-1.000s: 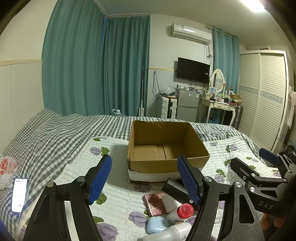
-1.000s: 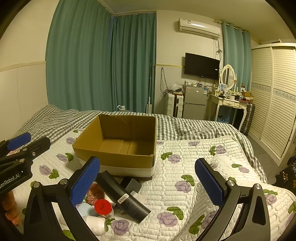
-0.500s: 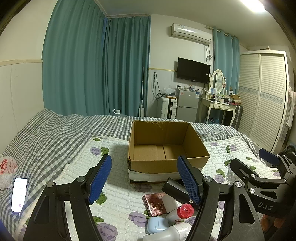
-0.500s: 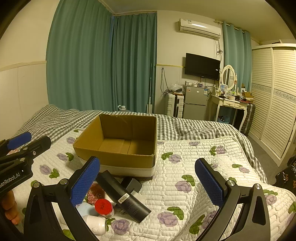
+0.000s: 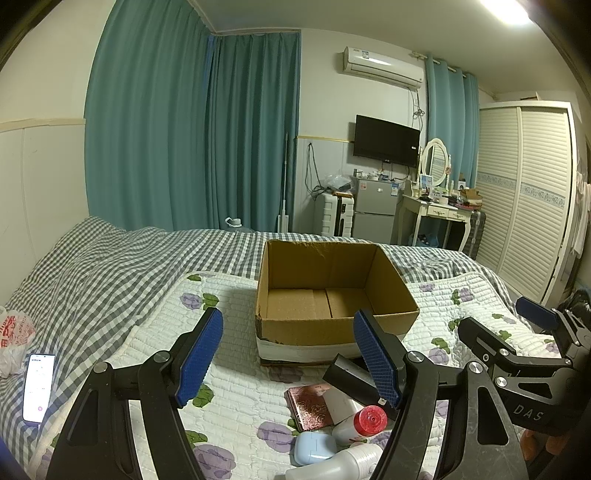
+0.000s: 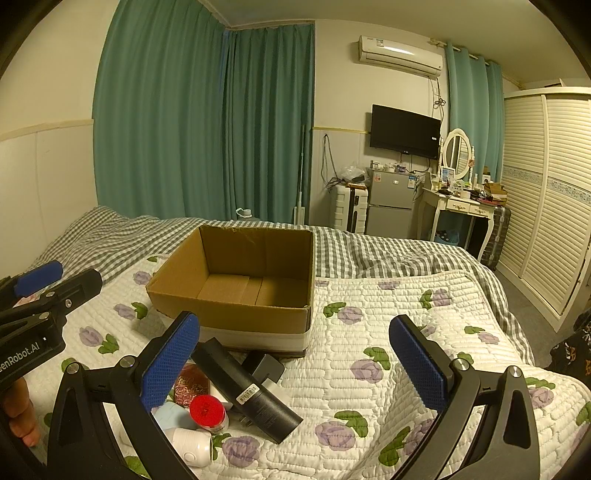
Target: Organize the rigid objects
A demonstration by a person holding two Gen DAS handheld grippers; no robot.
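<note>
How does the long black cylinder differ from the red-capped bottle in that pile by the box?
The black cylinder is long, dark all over, and carries a small label; the red-capped bottle is short, white-bodied, with a bright red cap. The cylinder reaches toward the cardboard box; the bottle lies nearer the camera. Both lie on the quilt, ungripped.

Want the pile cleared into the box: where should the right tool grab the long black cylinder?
Grip the black cylinder mid-body, across its width, coming from above. It lies flat, diagonally atop the pile, so its round sides are exposed. The right tool is open.

Warm dim indoor light, bright ceiling lamp glare top right, fisheye-bent dark corners, sharp focus
</note>
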